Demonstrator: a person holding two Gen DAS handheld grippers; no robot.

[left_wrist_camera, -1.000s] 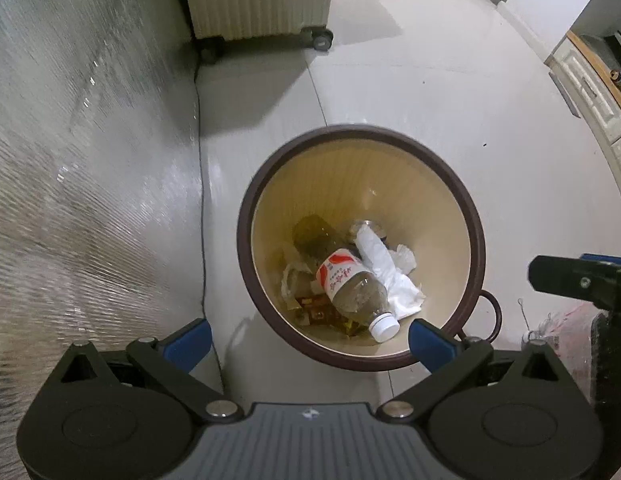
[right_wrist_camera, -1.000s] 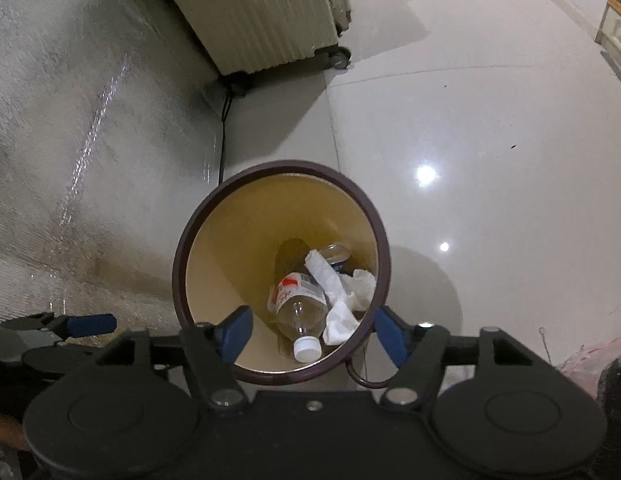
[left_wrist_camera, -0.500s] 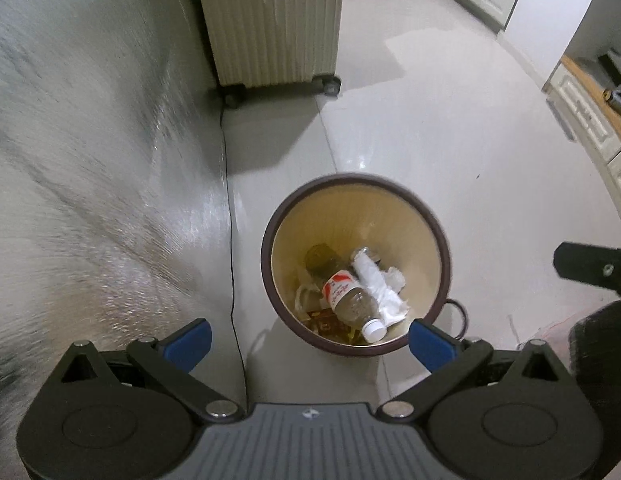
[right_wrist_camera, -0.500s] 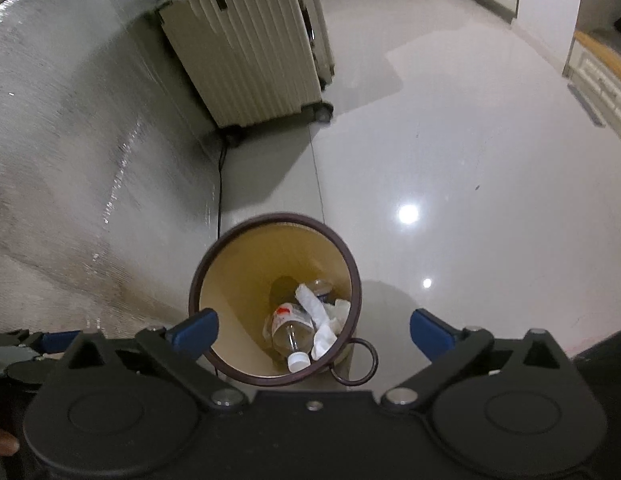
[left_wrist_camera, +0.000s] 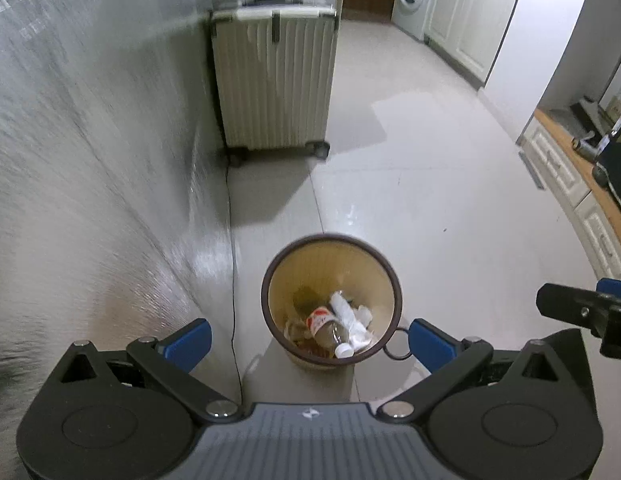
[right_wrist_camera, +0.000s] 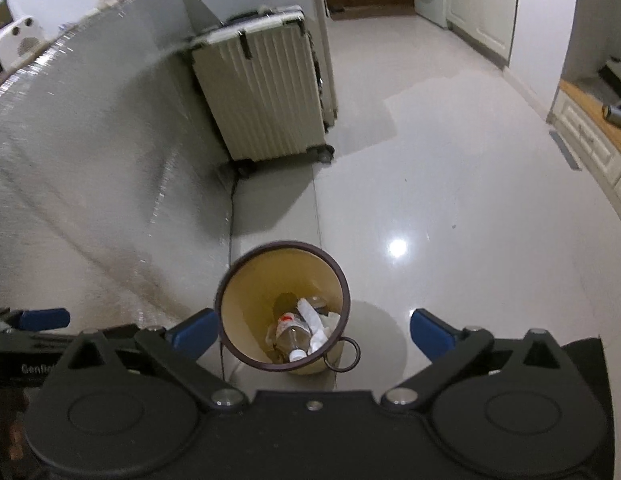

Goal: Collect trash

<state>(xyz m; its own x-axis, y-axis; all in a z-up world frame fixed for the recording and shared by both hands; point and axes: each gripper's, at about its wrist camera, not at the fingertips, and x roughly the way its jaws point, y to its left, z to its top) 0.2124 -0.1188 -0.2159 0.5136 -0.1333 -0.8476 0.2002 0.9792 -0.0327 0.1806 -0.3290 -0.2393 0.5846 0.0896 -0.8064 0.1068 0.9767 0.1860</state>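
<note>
You hold both grippers high over the bin, which stands on the floor beside the silver wall. The left gripper and right gripper are spread wide, holding nothing. A bottle and tissue lie inside. Compared with a second ago, you have pulled back, probably since both hands are free.
</note>
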